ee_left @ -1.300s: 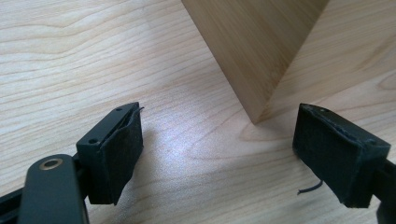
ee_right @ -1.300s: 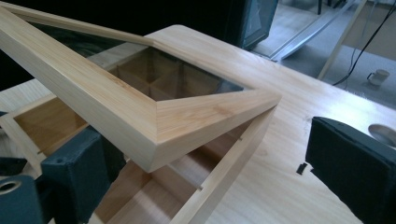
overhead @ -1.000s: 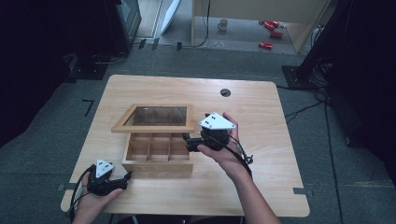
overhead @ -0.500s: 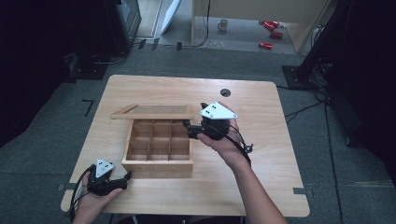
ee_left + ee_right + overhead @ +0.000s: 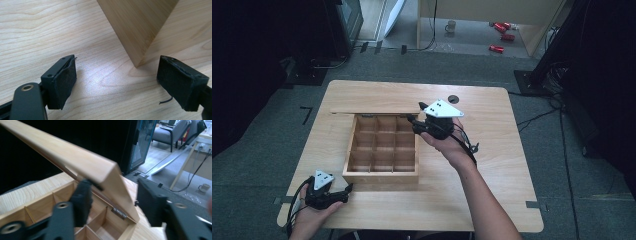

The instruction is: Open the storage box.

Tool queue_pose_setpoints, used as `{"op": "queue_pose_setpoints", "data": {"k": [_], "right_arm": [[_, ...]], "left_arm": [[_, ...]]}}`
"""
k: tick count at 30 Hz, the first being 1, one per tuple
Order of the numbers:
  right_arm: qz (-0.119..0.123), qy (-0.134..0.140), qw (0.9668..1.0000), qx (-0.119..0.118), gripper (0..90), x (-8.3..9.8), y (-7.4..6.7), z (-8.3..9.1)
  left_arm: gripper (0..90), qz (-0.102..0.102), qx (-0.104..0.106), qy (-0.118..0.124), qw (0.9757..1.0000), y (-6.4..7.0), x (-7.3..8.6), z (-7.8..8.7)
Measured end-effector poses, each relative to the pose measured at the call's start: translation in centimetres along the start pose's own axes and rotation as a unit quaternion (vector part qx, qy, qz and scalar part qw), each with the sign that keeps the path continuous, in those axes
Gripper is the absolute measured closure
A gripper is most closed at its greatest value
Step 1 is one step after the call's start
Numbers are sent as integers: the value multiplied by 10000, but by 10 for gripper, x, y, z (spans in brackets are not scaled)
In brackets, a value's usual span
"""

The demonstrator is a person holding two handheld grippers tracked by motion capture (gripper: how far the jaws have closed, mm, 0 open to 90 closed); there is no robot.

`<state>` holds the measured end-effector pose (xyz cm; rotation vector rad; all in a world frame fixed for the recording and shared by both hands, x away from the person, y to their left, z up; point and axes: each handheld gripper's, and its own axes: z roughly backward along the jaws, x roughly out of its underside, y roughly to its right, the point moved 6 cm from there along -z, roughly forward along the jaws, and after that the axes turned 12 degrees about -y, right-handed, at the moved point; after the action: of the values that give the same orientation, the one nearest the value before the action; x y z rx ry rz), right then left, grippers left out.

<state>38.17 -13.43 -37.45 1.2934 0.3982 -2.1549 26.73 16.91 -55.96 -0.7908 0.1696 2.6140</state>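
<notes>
Pale wood forms the box (image 5: pixel 381 150) at frame centre on the desk (image 5: pixel 492 165), its nine square cells exposed and its hinged lid (image 5: pixel 75 160) raised. The right hand-held gripper (image 5: pixel 412 120), jaws spread, straddles the lid corner. The left hand-held gripper (image 5: pixel 116 82), lower left, is released, padded jaws flanking the box corner.

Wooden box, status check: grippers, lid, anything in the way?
Left gripper open, idle near box corner. Right gripper open, at the raised lid. Wooden box open, compartments look empty. Nothing in the way.
</notes>
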Motion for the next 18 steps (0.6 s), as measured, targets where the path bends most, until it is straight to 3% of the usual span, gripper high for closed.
{"op": "queue_pose_setpoints", "data": {"k": [7,14,18], "right_arm": [[-72,42,10000,-28,543,-10,6,-5],[-79,102,9998,126,593,-21,18,-11],[-210,122,9995,202,623,-28,26,-16]], "left_arm": [[167,-7,10,-8,10000,0,0,0],[166,-3,52,-7,10000,0,0,0],[166,-34,62,-4,10000,0,1,0]]}}
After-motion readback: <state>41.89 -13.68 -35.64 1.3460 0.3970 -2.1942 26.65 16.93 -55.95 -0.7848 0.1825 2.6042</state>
